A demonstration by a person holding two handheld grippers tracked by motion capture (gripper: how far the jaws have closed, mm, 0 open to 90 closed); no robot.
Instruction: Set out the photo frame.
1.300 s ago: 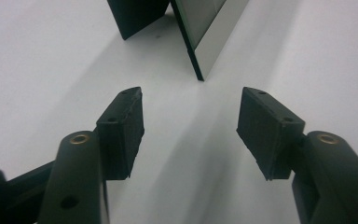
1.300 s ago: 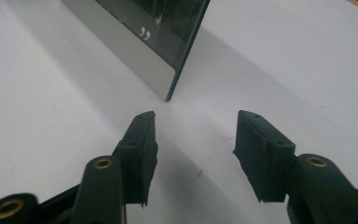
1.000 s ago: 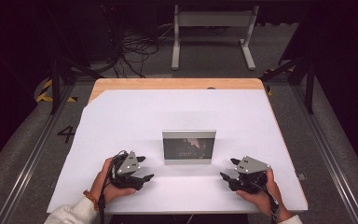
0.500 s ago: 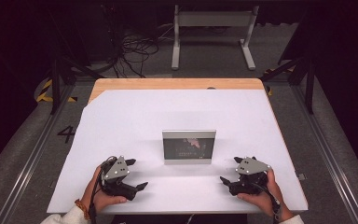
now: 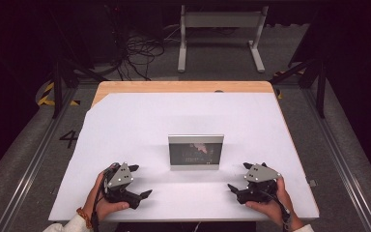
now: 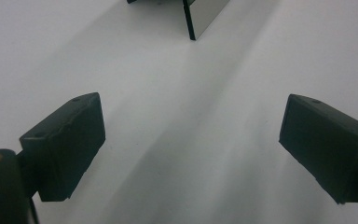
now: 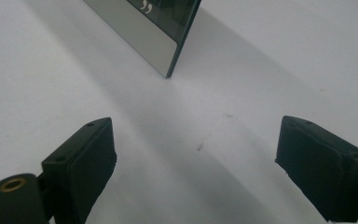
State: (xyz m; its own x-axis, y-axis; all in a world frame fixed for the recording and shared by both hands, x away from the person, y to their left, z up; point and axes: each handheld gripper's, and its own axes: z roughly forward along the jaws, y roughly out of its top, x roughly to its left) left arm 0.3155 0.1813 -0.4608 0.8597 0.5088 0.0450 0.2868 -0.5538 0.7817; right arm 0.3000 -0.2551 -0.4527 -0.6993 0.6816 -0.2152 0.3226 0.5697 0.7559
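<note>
Right gripper (image 7: 196, 172) fingers (image 7: 81, 163) have just spread wide over bare desk (image 7: 261, 84); frame (image 7: 161, 35) stands at twelve o'clock.

One obstacle is standing on the white sheet (image 5: 140, 121): an upright frame (image 5: 195, 152), near the middle. Open sheet is lying on every side of it, widest behind and to both sides. Left gripper (image 5: 140, 181) and right gripper (image 5: 236, 176) are resting near the front edge, well apart, jaws having just been opening, nothing between them. A bare lane is running between the two grippers, in front of the frame. Each gripper is facing clear sheet up to the frame's near corner
</note>
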